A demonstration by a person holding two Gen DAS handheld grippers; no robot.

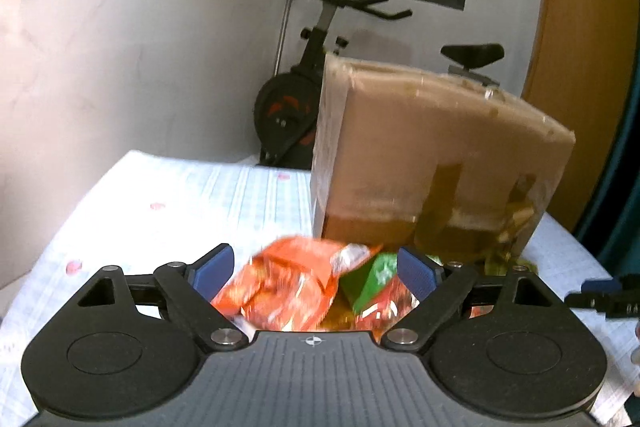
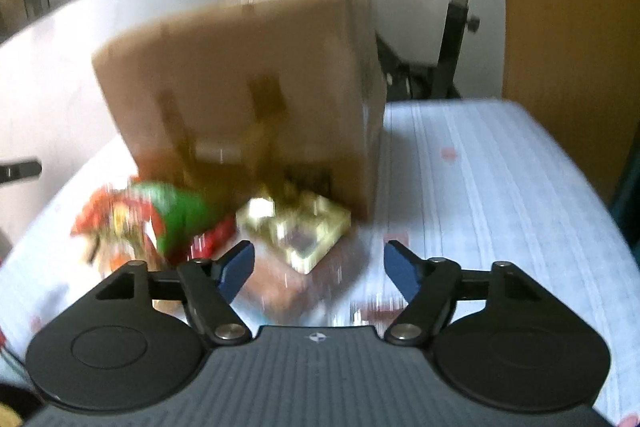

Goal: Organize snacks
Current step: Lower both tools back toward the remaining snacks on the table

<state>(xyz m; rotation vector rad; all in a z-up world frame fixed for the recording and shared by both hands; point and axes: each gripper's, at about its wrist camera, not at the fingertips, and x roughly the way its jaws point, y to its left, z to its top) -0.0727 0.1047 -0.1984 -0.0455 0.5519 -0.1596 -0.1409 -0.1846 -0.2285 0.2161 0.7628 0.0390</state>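
Note:
A heap of snack packets lies on the cloth-covered table [image 1: 168, 203] in front of a tall cardboard box [image 1: 432, 155]. In the left wrist view my left gripper [image 1: 316, 271] is open, its blue pads on either side of a crinkled orange packet [image 1: 288, 283] and a green packet [image 1: 372, 279]; neither pad clearly presses on them. In the right wrist view my right gripper [image 2: 320, 265] stands open just short of a shiny gold packet [image 2: 296, 231] at the foot of the cardboard box [image 2: 248, 87], with nothing gripped. The green packet [image 2: 180, 215] and orange packets [image 2: 108, 223] lie to its left. This view is blurred.
An exercise bike [image 1: 304, 99] stands behind the table against a pale wall. A wooden panel [image 2: 568, 27] rises at the right. Bare cloth stretches to the right of the box [image 2: 500, 187] and to the left of the heap. The right gripper's fingers [image 1: 600, 295] show at the left view's right edge.

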